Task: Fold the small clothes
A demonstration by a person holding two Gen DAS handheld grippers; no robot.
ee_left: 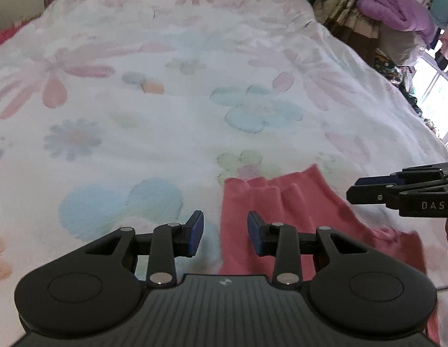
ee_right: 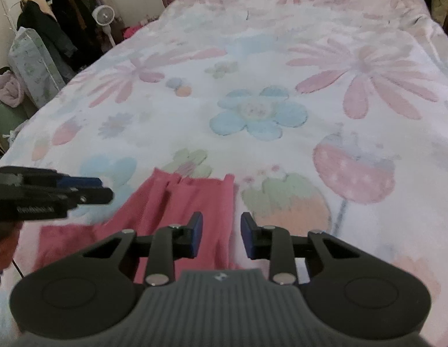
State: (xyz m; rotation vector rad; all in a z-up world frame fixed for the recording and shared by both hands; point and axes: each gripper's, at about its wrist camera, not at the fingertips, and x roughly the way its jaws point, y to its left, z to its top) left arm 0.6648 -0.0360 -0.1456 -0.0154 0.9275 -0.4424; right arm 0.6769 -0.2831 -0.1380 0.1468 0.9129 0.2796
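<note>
Both claws, the left gripper (ee_left: 225, 232) and the right gripper (ee_right: 221, 234), hang spread and empty above the rumpled pink knitted garment (ee_left: 284, 219) on the flowered white bedspread (ee_left: 172, 110), so I judge the next move is pinching its edges.

The left black hand-held gripper with blue pads (ee_left: 225, 232) tilts downward, its jaws parted with nothing pressed between them. The right black hand-held gripper with blue pads (ee_right: 221, 235) tilts downward too, jaws parted and empty. Each shows side-on at the edge of the other's view, level with its fingertips. A hand (ee_right: 4, 248) grips the left one's handle.
</note>
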